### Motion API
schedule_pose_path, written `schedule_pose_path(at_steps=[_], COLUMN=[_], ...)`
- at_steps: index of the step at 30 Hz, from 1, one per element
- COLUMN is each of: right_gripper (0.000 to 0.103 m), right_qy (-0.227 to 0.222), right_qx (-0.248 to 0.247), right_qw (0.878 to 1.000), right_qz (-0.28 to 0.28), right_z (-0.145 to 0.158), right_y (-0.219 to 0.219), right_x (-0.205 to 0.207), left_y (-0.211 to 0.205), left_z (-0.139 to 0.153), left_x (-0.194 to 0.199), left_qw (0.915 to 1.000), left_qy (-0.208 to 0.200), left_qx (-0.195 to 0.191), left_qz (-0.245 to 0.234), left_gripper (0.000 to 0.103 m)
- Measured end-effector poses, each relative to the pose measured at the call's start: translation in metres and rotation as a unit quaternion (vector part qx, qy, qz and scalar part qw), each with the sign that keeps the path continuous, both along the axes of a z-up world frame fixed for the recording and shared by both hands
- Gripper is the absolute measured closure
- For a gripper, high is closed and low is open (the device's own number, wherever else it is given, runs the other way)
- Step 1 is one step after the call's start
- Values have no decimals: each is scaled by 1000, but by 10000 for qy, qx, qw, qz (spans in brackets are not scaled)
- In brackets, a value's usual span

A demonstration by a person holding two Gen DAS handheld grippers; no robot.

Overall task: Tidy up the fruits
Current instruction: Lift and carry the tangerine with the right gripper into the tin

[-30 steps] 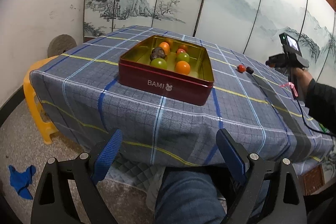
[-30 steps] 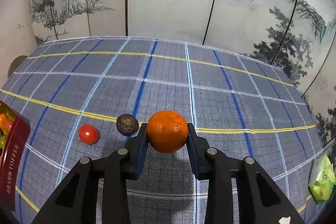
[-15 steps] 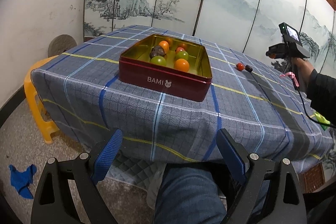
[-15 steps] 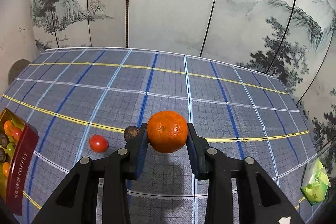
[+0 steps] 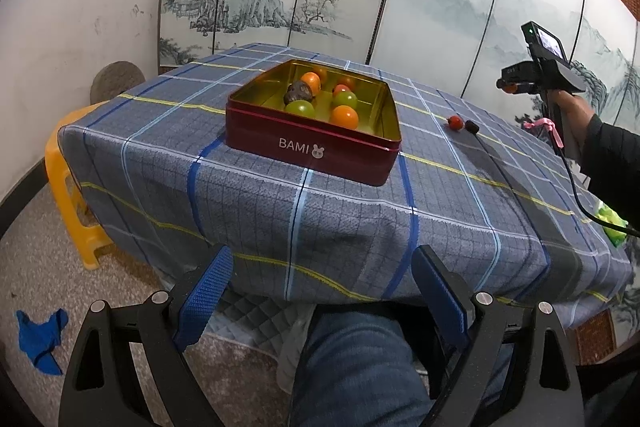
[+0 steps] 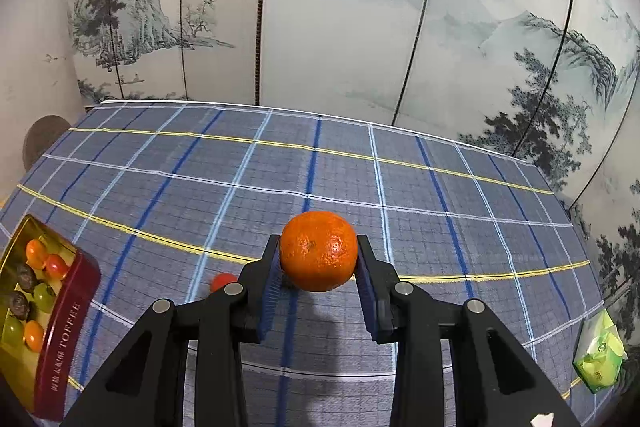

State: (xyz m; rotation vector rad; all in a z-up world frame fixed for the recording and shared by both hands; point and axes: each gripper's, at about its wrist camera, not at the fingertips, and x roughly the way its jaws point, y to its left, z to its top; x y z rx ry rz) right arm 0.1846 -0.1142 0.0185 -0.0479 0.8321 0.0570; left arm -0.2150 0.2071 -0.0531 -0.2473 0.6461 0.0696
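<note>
The right gripper (image 6: 318,269) is clamping a round, dimpled orange mandarin (image 6: 318,251) between its blue pads, holding it clear above the blue checked cloth of the surface (image 6: 420,187), with its shadow falling on the cloth below. The left gripper (image 5: 320,297) is hanging off the near edge of the surface with its jaws wide apart and nothing between them.

The step in hand looks like carrying the mandarin to the red rectangular tin with a gold lining (image 5: 312,147), which is sitting near the left end of the surface and already holding about 7 small fruits. To do it well, the person is best keeping the grip steady and the fruit high enough to pass over the tin's wall, then lowering it into a bare patch of the gold floor before letting go, since a round fruit dropped from height may bounce or knock its neighbours.

A small red tomato-like fruit (image 5: 455,122) and a dark brown wrinkled fruit (image 5: 472,126) are lying side by side on the cloth just right of the tin, waiting their turn.
</note>
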Motion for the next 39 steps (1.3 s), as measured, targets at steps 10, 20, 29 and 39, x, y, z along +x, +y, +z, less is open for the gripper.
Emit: schedule_pose_path(at_steps=[10,20,29,39], right_gripper=[72,72,72,72], right_qy=[-78,-121,-145,-108], right_qx=[32,70,70,96], right_qw=[9997,9986,9970,9941], right_qz=[222,510,763,1077], right_z=[13,19,23,22], right_y=[38,79,117,162], right_x=[-4,-13,-21,-32], left_y=[2,8,13,21], left_z=[3,-1,-5,-8], left_x=[-7,-16,-20,-24], left_qw=[10000,9998,9997,9996], left_qy=[-52,-14,24,74], left_qx=[27,42,-1,-42], left_qz=[68,170,228,268], left_gripper=[12,12,12,12])
